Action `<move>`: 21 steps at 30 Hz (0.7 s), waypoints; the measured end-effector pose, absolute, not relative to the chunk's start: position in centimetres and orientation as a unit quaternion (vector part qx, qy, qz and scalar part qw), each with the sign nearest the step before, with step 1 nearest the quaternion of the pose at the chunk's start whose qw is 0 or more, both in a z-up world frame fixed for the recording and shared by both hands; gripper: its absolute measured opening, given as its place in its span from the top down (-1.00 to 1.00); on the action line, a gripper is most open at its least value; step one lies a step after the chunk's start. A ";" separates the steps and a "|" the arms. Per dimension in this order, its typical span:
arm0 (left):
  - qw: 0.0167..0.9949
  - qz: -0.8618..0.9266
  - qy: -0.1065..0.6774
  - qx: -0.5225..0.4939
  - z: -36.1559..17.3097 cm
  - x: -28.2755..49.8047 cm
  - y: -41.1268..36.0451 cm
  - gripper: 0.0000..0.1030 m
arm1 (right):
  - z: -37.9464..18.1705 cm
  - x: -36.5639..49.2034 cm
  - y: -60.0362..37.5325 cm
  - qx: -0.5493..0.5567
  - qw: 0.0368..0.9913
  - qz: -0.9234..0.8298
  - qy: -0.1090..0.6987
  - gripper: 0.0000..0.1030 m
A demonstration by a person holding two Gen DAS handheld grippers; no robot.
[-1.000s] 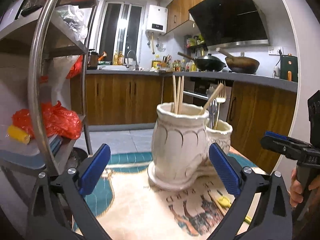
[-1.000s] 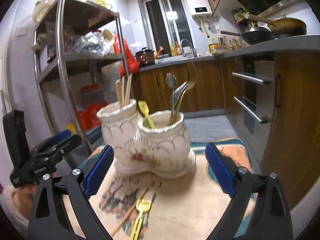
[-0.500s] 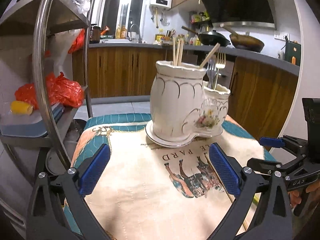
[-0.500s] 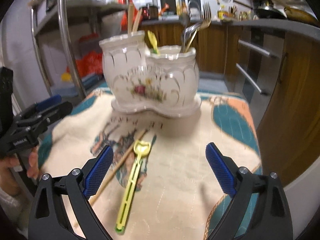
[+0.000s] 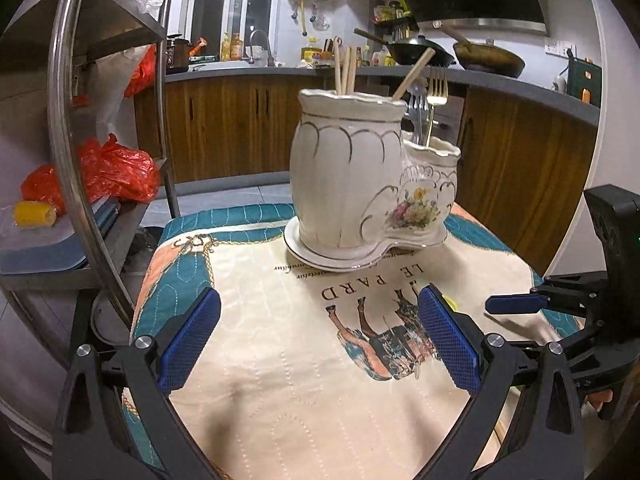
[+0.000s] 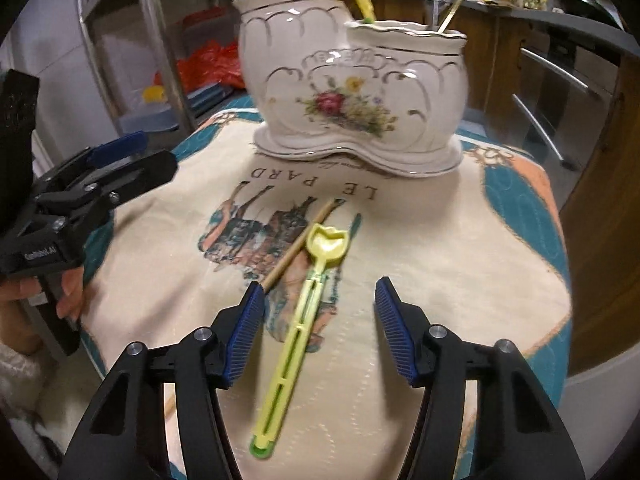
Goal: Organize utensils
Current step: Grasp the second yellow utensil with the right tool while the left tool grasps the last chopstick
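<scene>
A white ceramic two-pot utensil holder [image 6: 352, 92] stands at the far end of the cloth-covered table [image 6: 460, 248]; it also shows in the left wrist view [image 5: 360, 184], holding chopsticks [image 5: 345, 69] in the tall pot and forks [image 5: 434, 92] in the low pot. A yellow plastic fork [image 6: 304, 312] and one wooden chopstick [image 6: 298, 244] lie on the cloth. My right gripper [image 6: 320, 328] is open, low over the yellow fork's handle, jaws on either side. My left gripper [image 5: 316, 344] is open and empty above the cloth, at the left in the right wrist view [image 6: 116, 164].
A steel shelf rack [image 5: 68, 128] with red bags [image 5: 116, 172] stands left of the table. Wooden kitchen cabinets [image 5: 520, 168] run behind and to the right. The table's right edge [image 6: 560, 320] is close.
Both grippers have pulled back and tilted down toward the cloth. My right gripper has dropped over the yellow fork and narrowed its opening. The holder looks farther off.
</scene>
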State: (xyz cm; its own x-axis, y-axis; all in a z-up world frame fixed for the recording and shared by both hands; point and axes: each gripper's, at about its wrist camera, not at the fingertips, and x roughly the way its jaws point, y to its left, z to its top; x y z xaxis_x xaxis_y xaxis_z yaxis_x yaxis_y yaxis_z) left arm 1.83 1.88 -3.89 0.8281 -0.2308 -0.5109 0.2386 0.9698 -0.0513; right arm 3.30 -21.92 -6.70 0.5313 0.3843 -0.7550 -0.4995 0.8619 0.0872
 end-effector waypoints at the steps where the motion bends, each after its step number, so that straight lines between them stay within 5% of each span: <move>1: 0.955 -0.125 0.270 0.011 -4.0 1.8 1.7 -0.89 | -6.8 3.3 -21.6 -0.076 0.872 0.253 0.411 -0.09; 3: 0.953 -0.128 0.273 0.015 -4.0 1.9 1.5 -0.89 | -6.9 3.3 -21.3 -0.085 0.870 0.254 0.414 0.24; 9: 0.949 -0.129 0.287 0.015 -3.9 2.0 1.1 -0.89 | -7.0 3.6 -22.0 -0.076 0.866 0.264 0.418 0.74; 21: 0.895 -0.198 0.394 0.062 -5.1 1.8 -4.8 -0.86 | -4.4 4.3 -27.2 -0.004 0.900 0.234 0.369 0.79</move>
